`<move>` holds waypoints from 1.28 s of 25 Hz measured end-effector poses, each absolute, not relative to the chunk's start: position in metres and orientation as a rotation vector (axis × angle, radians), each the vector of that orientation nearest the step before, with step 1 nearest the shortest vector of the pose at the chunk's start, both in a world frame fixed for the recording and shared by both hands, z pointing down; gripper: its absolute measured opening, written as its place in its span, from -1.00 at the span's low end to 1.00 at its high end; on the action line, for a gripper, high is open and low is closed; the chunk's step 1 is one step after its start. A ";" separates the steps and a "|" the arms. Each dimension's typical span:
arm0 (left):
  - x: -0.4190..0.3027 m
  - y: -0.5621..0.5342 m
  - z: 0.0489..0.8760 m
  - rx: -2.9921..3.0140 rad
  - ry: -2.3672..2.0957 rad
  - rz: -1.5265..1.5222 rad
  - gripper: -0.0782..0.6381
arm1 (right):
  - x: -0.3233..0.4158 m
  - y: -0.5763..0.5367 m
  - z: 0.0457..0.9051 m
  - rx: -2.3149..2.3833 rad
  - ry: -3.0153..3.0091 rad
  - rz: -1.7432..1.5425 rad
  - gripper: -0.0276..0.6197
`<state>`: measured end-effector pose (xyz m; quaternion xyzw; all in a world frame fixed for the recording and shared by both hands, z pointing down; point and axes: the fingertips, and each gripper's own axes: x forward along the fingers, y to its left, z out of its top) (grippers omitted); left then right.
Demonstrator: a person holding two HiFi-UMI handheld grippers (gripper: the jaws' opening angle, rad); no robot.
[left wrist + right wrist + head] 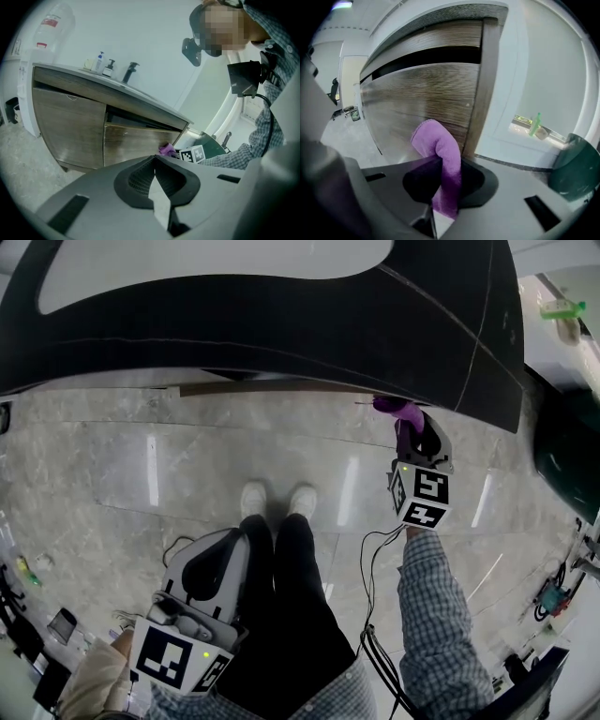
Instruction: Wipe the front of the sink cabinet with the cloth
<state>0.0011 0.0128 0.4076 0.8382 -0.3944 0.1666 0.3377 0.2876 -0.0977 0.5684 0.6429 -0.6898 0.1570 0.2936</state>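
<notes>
Reading left claw (154, 165) as pinched closed, empty, parked low beside legs (281, 596). Reading right claw (440, 164) as clamped on purple cloth (436, 138), folded end up by right edge of sink cabinet front (412, 98). Can't confirm contact. Judging wipe as barely begun: nearly whole front left to cover.

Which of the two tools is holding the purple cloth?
The right tool, clamped on the cloth by the cabinet door; the left tool is shut, empty.
</notes>
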 end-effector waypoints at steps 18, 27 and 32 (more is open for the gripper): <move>0.000 0.012 0.404 2.195 -1.004 0.433 -0.75 | 0.345 -0.066 0.594 1.968 -1.620 0.696 -0.68; -0.037 0.013 0.408 2.159 -1.061 0.412 -0.75 | 0.260 -0.089 0.602 1.919 -1.731 0.757 -0.68; -0.058 0.014 0.407 2.139 -1.099 0.389 -0.75 | 0.206 -0.091 0.599 1.855 -1.815 0.774 -0.68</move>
